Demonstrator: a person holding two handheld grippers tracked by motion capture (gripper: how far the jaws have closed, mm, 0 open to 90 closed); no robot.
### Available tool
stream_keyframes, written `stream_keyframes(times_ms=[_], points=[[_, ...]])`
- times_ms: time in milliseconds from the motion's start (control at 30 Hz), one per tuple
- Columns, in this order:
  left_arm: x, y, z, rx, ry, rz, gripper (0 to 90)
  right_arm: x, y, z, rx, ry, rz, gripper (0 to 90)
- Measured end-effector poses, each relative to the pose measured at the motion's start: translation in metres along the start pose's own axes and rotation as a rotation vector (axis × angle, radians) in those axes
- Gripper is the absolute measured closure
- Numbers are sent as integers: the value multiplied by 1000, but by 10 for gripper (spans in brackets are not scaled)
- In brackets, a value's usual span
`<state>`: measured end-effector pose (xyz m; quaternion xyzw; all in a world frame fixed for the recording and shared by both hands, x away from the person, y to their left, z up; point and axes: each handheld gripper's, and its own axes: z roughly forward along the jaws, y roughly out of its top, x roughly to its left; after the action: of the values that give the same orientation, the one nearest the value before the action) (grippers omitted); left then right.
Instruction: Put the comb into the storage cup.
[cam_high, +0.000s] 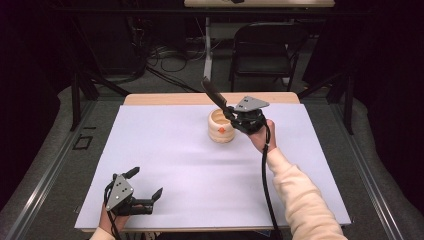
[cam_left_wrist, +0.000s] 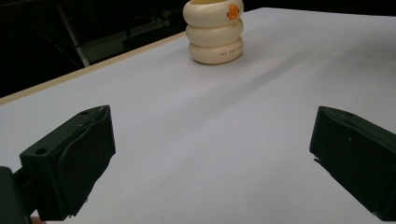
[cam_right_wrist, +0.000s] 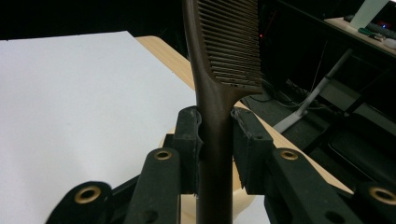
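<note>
- Comb (cam_right_wrist: 219, 70): clamped by its handle in my right tongs (cam_right_wrist: 215, 135), teeth end angled up toward 11 o'clock, over the cup (cam_high: 221, 126).
- Cup: cream, ribbed, upright on the white sheet (cam_high: 200, 170), 12 o'clock of centre; orange mark on its side.
- Right tongs: at the cup's 3 o'clock rim.
- Left tongs (cam_high: 145, 185): jaws wide apart, nothing between, near 7 o'clock corner, well apart from the cup.

We see the comb (cam_right_wrist: 224, 56) cut off by the top edge in the right gripper view, its handle hiding most of the cream holder (cam_right_wrist: 243, 198) behind the jaws. At twelve o'clock in the left gripper view, that holder's rim is cropped and its printed text too small to read.
</note>
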<state>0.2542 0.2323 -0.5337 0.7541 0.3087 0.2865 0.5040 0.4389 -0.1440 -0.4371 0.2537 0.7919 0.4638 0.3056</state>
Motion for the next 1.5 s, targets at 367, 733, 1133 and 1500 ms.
stream_keyframes(times_ms=[367,733,1133,1500], points=[[0,0,0,0,2,-2,3,-1,6,10,-21,-3,3,726],[0,0,0,-1,1,-2,3,-4,13,21,-49,-9,8,726],[0,0,0,-2,-2,-4,3,-9,18,35,-64,-11,21,726],[0,0,0,-2,-1,-4,3,-13,18,49,-83,-21,38,726]])
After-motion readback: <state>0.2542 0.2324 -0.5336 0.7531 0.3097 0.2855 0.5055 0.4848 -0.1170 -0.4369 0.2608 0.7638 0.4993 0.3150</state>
